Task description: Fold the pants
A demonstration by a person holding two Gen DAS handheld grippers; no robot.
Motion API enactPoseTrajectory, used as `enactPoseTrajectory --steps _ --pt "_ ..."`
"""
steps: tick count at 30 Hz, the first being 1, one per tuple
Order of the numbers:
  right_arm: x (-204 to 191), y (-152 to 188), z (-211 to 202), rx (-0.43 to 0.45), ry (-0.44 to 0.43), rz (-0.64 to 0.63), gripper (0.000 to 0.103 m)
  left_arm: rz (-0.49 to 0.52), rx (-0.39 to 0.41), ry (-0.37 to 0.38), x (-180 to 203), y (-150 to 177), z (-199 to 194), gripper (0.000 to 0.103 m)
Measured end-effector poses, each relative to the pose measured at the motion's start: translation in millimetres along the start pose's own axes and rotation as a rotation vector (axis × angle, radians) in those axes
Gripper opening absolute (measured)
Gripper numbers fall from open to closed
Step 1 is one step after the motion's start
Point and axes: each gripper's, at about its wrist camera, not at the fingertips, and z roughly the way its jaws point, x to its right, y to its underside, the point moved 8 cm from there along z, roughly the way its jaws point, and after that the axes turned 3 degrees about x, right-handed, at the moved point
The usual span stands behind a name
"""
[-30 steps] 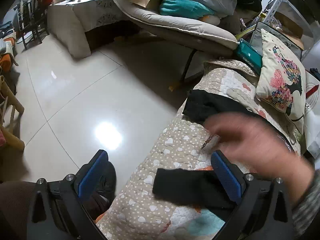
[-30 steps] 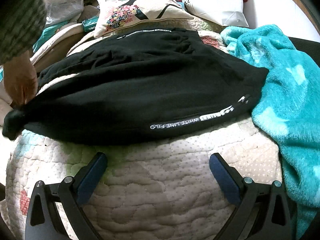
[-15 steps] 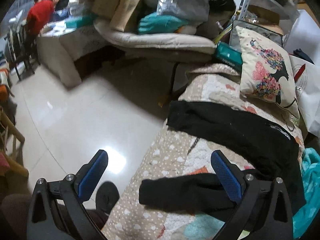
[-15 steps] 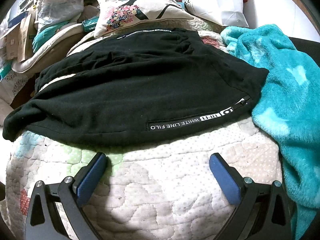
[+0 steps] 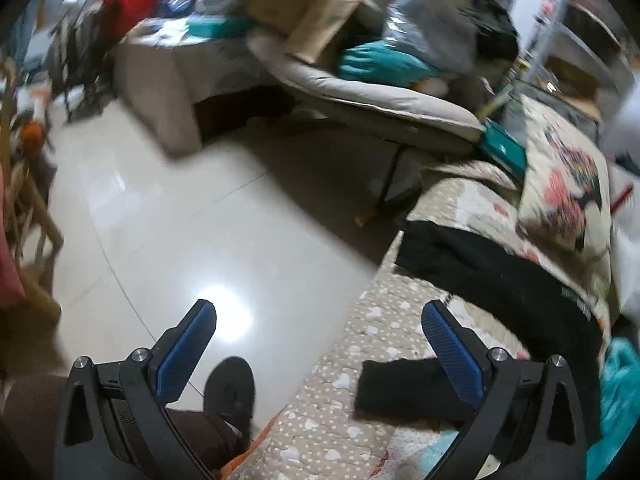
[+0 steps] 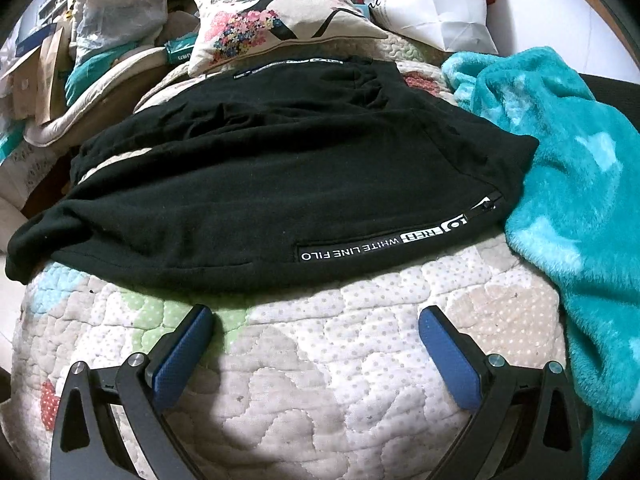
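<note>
Left wrist view, blurry: left tool (image 5: 318, 334) is hanging spread wide, gripping nothing, straddling the near-left edge of the quilted bed (image 5: 340, 412) with tiled floor (image 5: 180, 240) under its left finger. Black pants (image 5: 500, 280) are lying across the quilt to the right, one cuff end (image 5: 400, 390) sitting just beside the right blue pad, another leg end farther back near the flowered pillow (image 5: 564, 184). Right wrist view: right tool (image 6: 316, 338) is also sitting spread and empty, low over bare quilt (image 6: 300, 380), just short of the pants' near hem. Pants (image 6: 280, 168) are lying flat, waist to the right against the teal fleece blanket (image 6: 568, 184), legs running left, white-lettered zip pocket (image 6: 400, 240) facing the near side. Fabric is looking like soft, thickish knit: light, floppy, not slippery, likely dragging on the quilt and snagging fleece. Best holds are probably the waistband corner on the right and the cuff on the left, pinching both layers together.
</note>
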Motion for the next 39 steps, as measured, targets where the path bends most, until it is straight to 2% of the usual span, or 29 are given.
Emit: enactPoseTrajectory --steps 2,5,7,10,12,13,15,17,20,23,25,27,31,34,36,38,39 --pt "0.8 -1.4 2.0 -0.011 -0.011 0.007 0.103 -0.006 0.014 -0.016 -4.9 0.0 0.1 0.103" --pt "3.5 -5.4 3.2 -0.052 -0.046 0.045 0.103 0.068 0.051 -0.009 6.0 2.3 -2.4 0.103" --pt "9.9 -8.8 2.8 -0.085 -0.101 0.099 0.103 0.130 0.087 0.033 21.4 4.6 -7.2 0.103" --pt "17.5 -12.3 4.7 -0.097 -0.115 0.220 0.103 0.192 0.129 0.105 40.4 6.9 -15.5 0.103" --pt "12.0 -11.9 10.5 -0.156 -0.083 0.163 0.103 0.232 0.143 0.141 51.2 9.4 -19.9 0.103" --pt "4.4 -9.6 15.5 -0.200 -0.035 0.073 0.103 0.247 0.141 0.157 55.2 10.9 -20.8 0.103" --pt "-4.7 -7.8 15.7 -0.200 0.014 0.004 0.103 0.272 0.122 0.186 62.1 15.8 -19.9 0.103" --pt "-2.4 -5.7 14.9 -0.198 0.013 0.043 0.103 0.289 0.088 0.200 66.5 20.8 -16.0 0.103" --pt "-3.0 -7.0 17.3 -0.215 0.005 0.021 0.103 0.295 0.039 0.203 68.1 26.9 -8.0 0.103" --pt "-2.1 -11.9 18.2 -0.261 -0.021 0.017 0.103 0.277 0.003 0.187 61.7 28.6 0.9 0.103" --pt "-0.5 -16.9 10.6 -0.261 -0.049 0.034 0.095 0.240 -0.027 0.160 50.8 26.6 10.5 0.103" --pt "-2.7 -27.2 -0.9 -0.229 -0.074 0.036 0.095 0.183 -0.064 0.139 37.4 24.6 20.4 0.103" --pt "-18.0 -62.5 -32.9 -0.109 -0.174 -0.002 0.095 0.038 -0.162 0.138 14.1 24.9 39.2 0.101" --pt "-64.9 -92.9 -43.0 -0.049 -0.303 -0.116 0.095 -0.022 -0.199 0.119 4.0 25.9 46.4 0.100" --pt "-96.9 -102.8 -43.5 -0.022 -0.345 -0.208 0.095 -0.045 -0.195 0.096 -1.9 23.5 46.5 0.099" --pt "-143.4 -110.0 -37.4 -0.031 -0.409 -0.358 0.089 -0.068 -0.174 0.082 -8.3 16.6 43.4 0.099" --pt "-166.0 -107.1 -36.2 -0.040 -0.442 -0.429 0.082 -0.076 -0.161 0.075 -11.3 12.7 41.9 0.099"
